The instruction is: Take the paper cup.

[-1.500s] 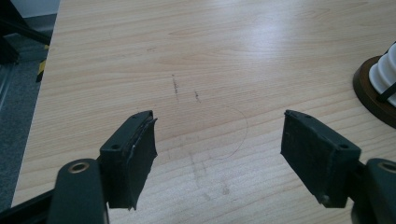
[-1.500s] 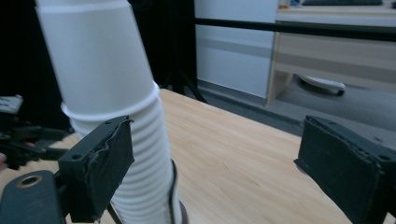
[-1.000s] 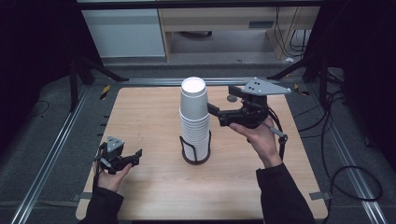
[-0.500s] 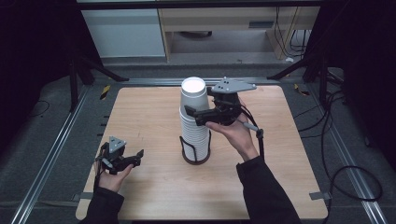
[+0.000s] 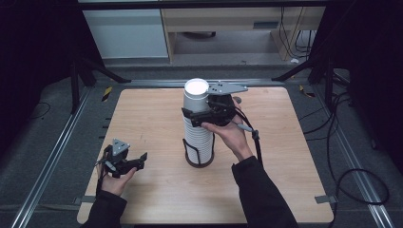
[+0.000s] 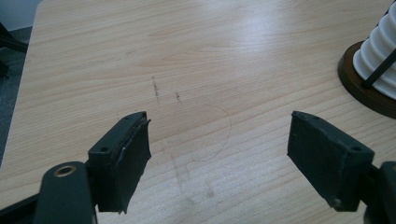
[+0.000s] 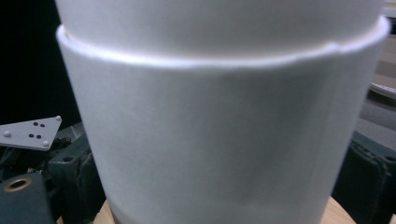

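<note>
A tall stack of white paper cups (image 5: 198, 137) stands in a wire holder with a dark round base (image 5: 198, 162) at the table's middle. My right gripper (image 5: 195, 113) is level with the upper cups, one jaw on each side of the stack. In the right gripper view a cup wall (image 7: 219, 140) sits between the two jaws, and no squeeze shows on it. My left gripper (image 5: 140, 160) rests low at the front left, well apart from the stack. Its jaws have just been opening and nothing is between them (image 6: 219, 144). The holder base (image 6: 362, 91) shows at that view's right edge.
The wooden table (image 5: 142, 114) has bare room on both sides of the holder. Metal rails (image 5: 52, 156) run along the left and right edges. Cables (image 5: 351, 175) lie on the floor to the right. A cabinet (image 5: 128, 33) stands behind the table.
My right gripper has moved left and a little down, from beside the stack's top to around its upper cups. The left hand has stayed where it was.
</note>
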### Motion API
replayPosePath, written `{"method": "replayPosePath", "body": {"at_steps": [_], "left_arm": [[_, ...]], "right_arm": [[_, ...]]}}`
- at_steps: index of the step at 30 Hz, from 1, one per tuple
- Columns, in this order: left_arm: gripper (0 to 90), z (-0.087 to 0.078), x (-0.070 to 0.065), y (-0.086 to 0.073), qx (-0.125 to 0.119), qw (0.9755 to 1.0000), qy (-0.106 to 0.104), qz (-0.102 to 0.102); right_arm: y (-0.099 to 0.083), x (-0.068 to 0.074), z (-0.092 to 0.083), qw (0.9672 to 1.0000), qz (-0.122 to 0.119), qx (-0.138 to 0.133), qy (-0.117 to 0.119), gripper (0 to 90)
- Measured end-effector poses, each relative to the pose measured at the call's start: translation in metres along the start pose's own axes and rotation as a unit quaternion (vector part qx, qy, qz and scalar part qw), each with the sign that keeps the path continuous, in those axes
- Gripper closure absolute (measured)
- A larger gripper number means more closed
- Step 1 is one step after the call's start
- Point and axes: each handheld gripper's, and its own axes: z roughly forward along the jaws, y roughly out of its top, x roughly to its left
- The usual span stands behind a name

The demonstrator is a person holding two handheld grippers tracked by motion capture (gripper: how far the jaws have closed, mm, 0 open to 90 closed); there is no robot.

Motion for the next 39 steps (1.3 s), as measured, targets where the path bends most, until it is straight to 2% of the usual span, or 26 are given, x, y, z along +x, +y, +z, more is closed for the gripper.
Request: {"method": "replayPosePath", "body": {"at_steps": [4, 15, 17, 23, 39], "left_arm": [[20.4, 0.000, 0.001, 0.000, 0.000, 1.0000, 0.000, -0.001], [20.8, 0.000, 0.002, 0.000, 0.000, 1.0000, -0.002, -0.003], [20.8, 0.000, 0.002, 0.000, 0.000, 1.0000, -0.003, -0.003], [20.9, -0.001, 0.001, 0.000, 0.000, 1.0000, -0.005, -0.004], [21.0, -0.002, 0.002, 0.000, -0.001, 1.0000, -0.007, -0.007]], "right_arm": [[0.000, 0.003, -0.001, 0.9999, -0.014, -0.002, -0.002, 12.4], [0.003, 0.003, -0.001, 0.9998, -0.021, -0.002, 0.001, 13.8], [0.006, 0.004, -0.004, 0.9995, -0.027, -0.017, -0.001, 13.9], [0.020, 0.004, -0.009, 0.9994, -0.031, -0.010, -0.007, 14.8], [0.054, 0.004, -0.024, 0.9979, -0.052, -0.037, -0.015, 15.2]]}}
